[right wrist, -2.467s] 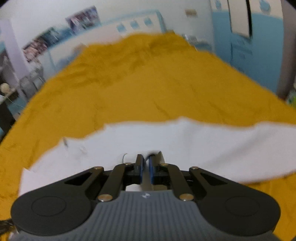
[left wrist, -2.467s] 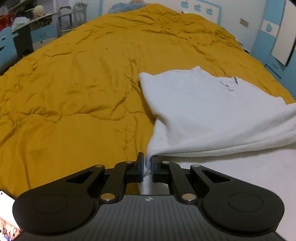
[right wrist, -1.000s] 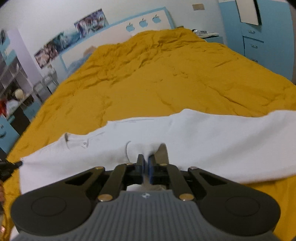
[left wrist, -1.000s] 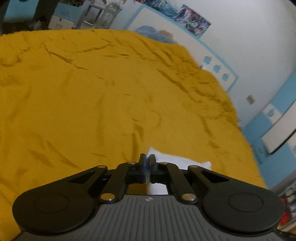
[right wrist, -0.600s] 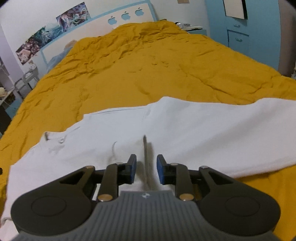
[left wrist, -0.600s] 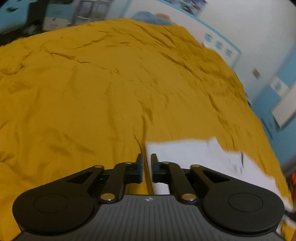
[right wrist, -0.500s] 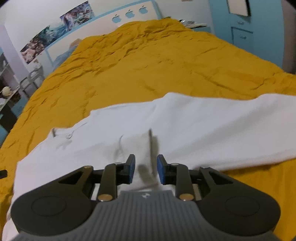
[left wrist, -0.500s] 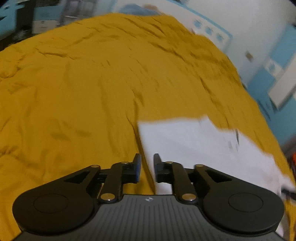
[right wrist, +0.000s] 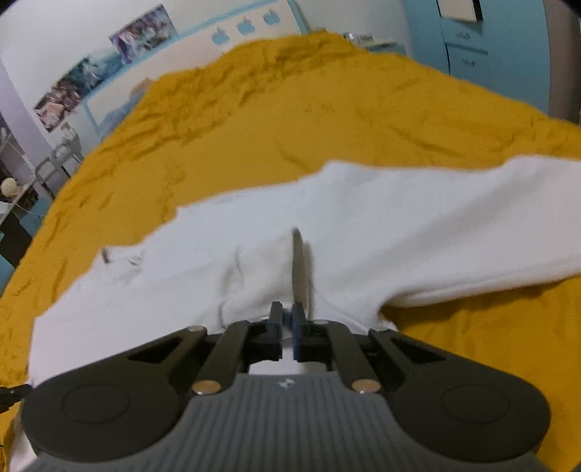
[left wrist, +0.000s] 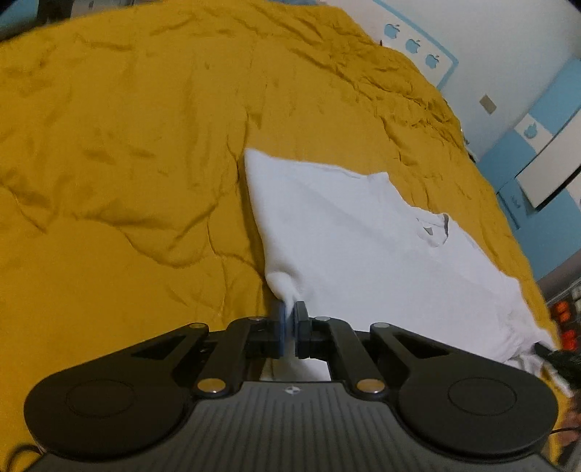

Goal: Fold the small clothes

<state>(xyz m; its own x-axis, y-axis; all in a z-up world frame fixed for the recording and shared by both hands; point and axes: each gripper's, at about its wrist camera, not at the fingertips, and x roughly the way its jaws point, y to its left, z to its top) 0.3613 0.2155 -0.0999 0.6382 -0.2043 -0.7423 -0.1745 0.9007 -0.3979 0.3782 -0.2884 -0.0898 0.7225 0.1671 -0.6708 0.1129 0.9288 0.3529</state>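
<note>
- Wrinkled mustard-yellow quilted bedspread (left wrist: 138, 152) covering the bed
- White headboard with blue apple shapes (right wrist: 243, 27)
- Blue cabinet (right wrist: 497, 51)
- Wall posters (right wrist: 105, 72)

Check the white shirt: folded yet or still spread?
Partly folded: the white shirt lies doubled along one edge on the yellow bedspread, sleeve still extended, both jaws shut on it.
</note>
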